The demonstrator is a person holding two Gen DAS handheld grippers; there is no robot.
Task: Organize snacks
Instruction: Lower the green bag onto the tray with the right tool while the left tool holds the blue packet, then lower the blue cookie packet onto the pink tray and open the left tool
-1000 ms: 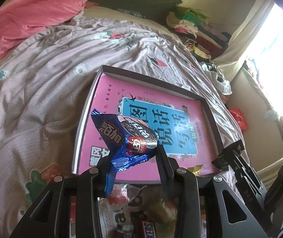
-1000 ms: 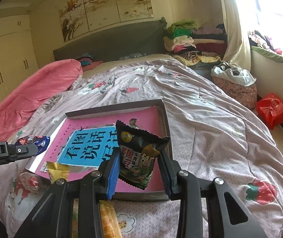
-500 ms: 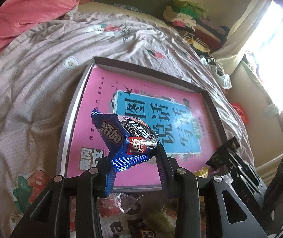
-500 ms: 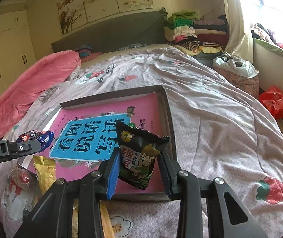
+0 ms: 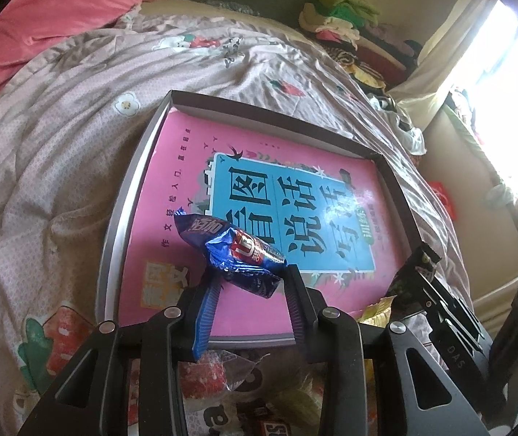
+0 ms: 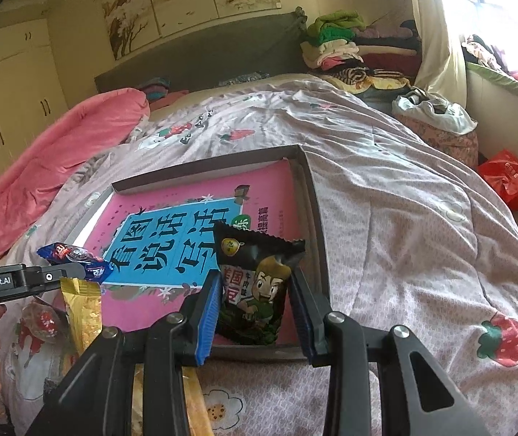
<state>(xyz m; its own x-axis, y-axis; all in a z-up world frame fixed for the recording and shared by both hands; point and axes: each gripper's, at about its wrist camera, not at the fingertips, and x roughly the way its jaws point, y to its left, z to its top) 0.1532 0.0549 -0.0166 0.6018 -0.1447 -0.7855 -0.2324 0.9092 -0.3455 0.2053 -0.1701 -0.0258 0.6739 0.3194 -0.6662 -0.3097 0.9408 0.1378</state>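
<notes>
We hold the left tool (image 5: 249, 283) closed on a blue snack packet (image 5: 235, 252), its two fingers pinching the crumpled wrapper so that the packet juts forward and tilts to the left, hanging above the near left part of the tray (image 5: 113, 232). Our right tool (image 6: 255, 303) is clamped on a black snack packet (image 6: 259, 283) printed with a cartoon figure; the packet stands nearly upright between the blue-padded fingers, over the near right corner of the same tray. The tray is a shallow dark-rimmed box lying on the bed (image 6: 404, 218), which is covered by a pale quilt with strawberry and flower prints, and a pink book (image 5: 193, 167) with a blue title panel fills its floor. Just beside the tray's near edge, a gold wrapper (image 6: 82, 309) lies on the quilt, partly over the rim as the right wrist view shows it, and more loose snacks (image 5: 255, 399) sit below the left tool. A pink blanket (image 6: 77, 134) is bunched at the far side of the bed.
</notes>
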